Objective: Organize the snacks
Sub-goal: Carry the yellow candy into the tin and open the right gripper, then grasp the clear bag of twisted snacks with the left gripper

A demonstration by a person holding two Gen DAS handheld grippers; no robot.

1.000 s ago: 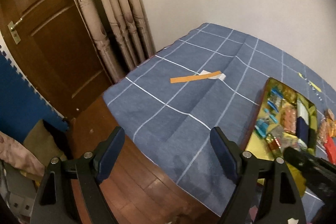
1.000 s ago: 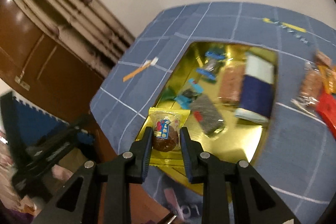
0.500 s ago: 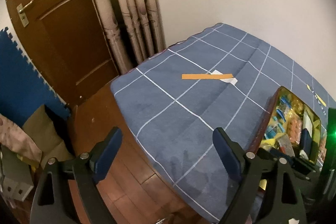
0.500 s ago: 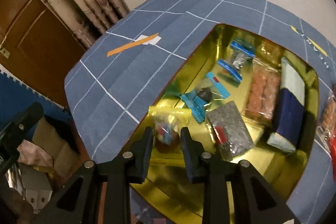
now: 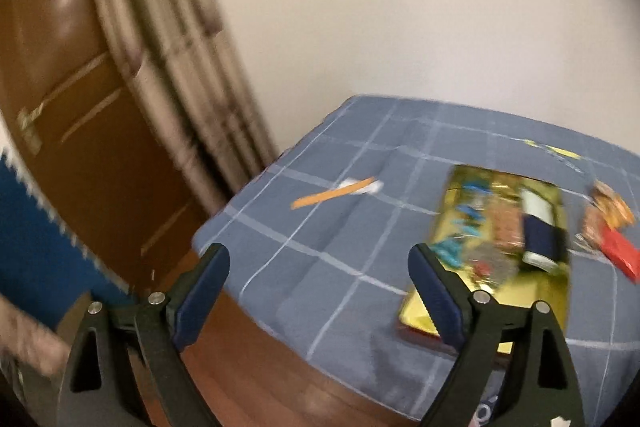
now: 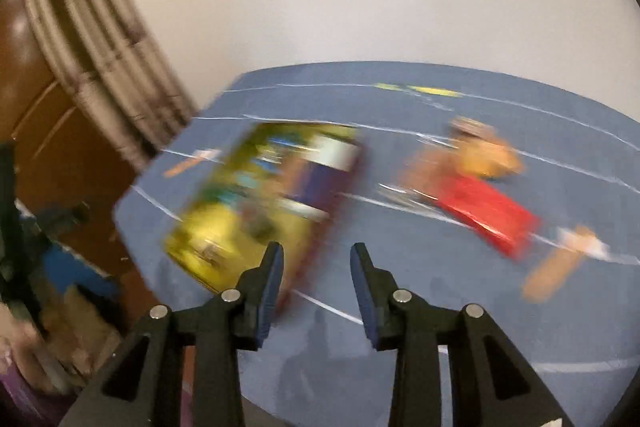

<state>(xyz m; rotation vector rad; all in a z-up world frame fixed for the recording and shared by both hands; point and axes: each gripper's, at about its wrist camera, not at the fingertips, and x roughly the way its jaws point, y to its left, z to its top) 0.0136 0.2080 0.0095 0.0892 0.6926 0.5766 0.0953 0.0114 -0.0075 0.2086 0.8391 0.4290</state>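
Snacks lie in two groups on the surface [image 5: 320, 259], which has a blue cloth with white lines. I take the gold tray [image 5: 556, 291] as my landmark. Inside the tray I see several small packets, with a dark blue and white pack [image 5: 540, 231] at its right side; the blur does not let me tell the smaller ones apart. Just right of the tray, on the cloth, lie a red pack [image 6: 484, 211] and some orange packets [image 6: 480, 151]. One more orange packet [image 6: 554, 269] lies further right of the tray, apart from the others. Left of the tray, well apart from it, an orange strip [image 5: 332, 193] lies on a white paper.

My left tool [image 5: 320, 271] hangs above the near left edge of the surface, left of the tray. Its jaws stand wide and have just been opening further, with nothing between them.

My right tool [image 6: 316, 267] is over the cloth just right of the tray's near corner. Its jaws have just been opening and now stand narrowly apart, and they are empty. The right view is very blurred.

Behind the surface, left of the tray, are a curtain [image 5: 160, 67] and a brown door [image 5: 60, 87].
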